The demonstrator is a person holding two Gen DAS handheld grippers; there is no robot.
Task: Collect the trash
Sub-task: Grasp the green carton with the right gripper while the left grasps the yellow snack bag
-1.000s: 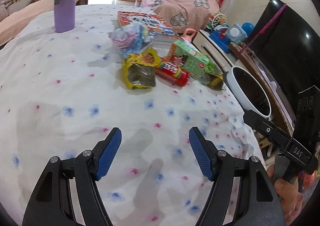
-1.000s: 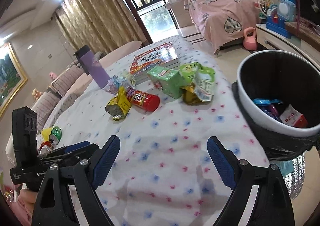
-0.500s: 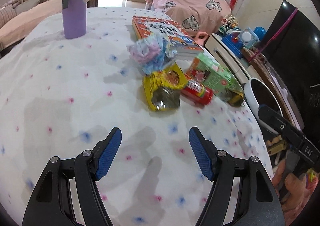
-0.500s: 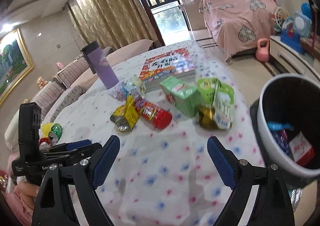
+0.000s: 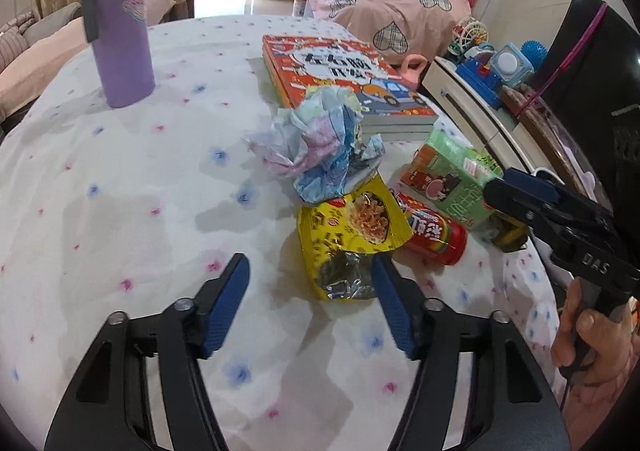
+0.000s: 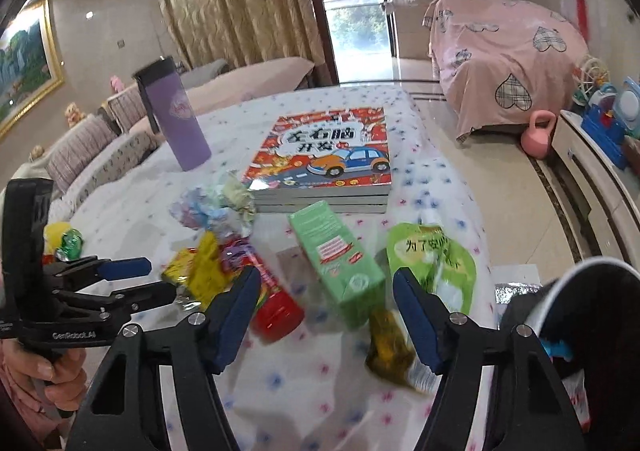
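Trash lies in a heap on the white flowered tablecloth (image 5: 120, 211). A yellow snack bag (image 5: 352, 235) lies just ahead of my open, empty left gripper (image 5: 310, 307), near its right finger. Behind it is crumpled pastel paper (image 5: 316, 147); to the right are a red can (image 5: 436, 231) and a green carton (image 5: 452, 183). In the right wrist view my open, empty right gripper (image 6: 324, 315) faces the green carton (image 6: 336, 263), with the red can (image 6: 272, 303) by its left finger and a green pouch (image 6: 432, 267) by its right finger.
A black-lined white bin (image 6: 592, 331) with some trash inside stands off the table's right edge. A purple bottle (image 5: 116, 23) and a stack of picture books (image 5: 340, 75) stand farther back. Each gripper shows in the other's view, the left (image 6: 100, 283) and the right (image 5: 560, 219).
Both grippers have moved forward toward the trash heap, which now sits much closer. The right view has swung left, so the bin is at the frame's edge. Both stayed open.
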